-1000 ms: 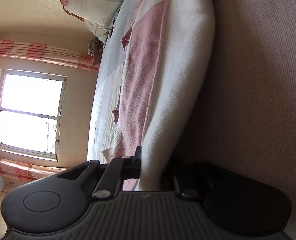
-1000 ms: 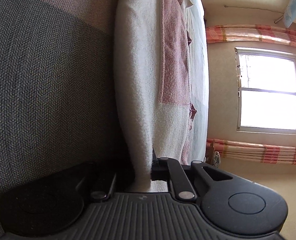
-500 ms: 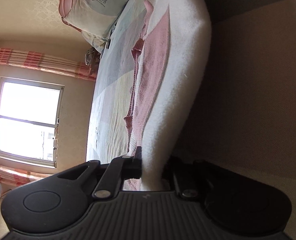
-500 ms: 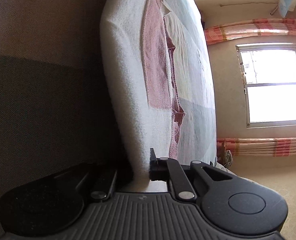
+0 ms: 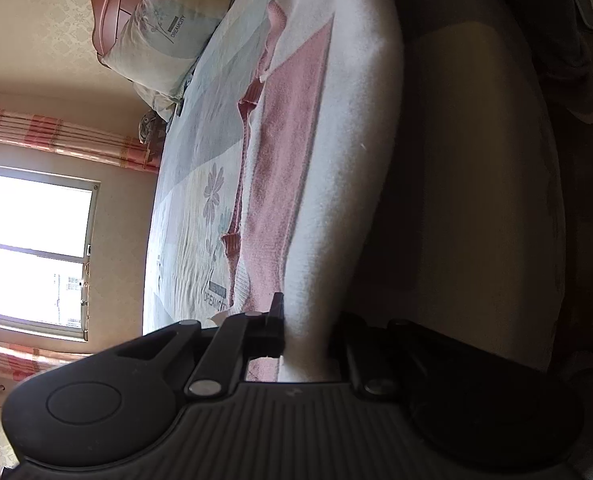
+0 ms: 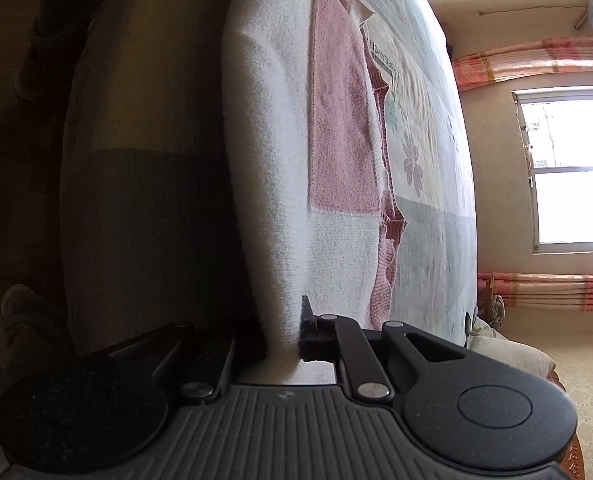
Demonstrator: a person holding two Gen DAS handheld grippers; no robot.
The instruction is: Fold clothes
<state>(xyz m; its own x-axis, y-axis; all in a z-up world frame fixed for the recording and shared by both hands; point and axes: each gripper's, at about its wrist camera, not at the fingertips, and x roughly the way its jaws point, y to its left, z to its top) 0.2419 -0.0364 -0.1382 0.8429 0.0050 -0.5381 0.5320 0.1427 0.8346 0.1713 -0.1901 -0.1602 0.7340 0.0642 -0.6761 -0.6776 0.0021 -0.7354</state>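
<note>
Sweater (image 5: 336, 184), white and pink, lifted over bed (image 5: 184, 216); left hand-held gripper (image 5: 304, 332) and right hand-held gripper (image 6: 282, 336) each clamped on its edge; pillow (image 5: 164, 36) printed "DREAMCITY"; bedsheet likewise.

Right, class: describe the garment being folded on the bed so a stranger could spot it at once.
Start at the bed, with its pale blue flowered sheet below the window. Along its near edge lies a fuzzy sweater, one border lifted by the left claw and the right claw, each shut on it. It alone is cream with large pink blocks.
</note>
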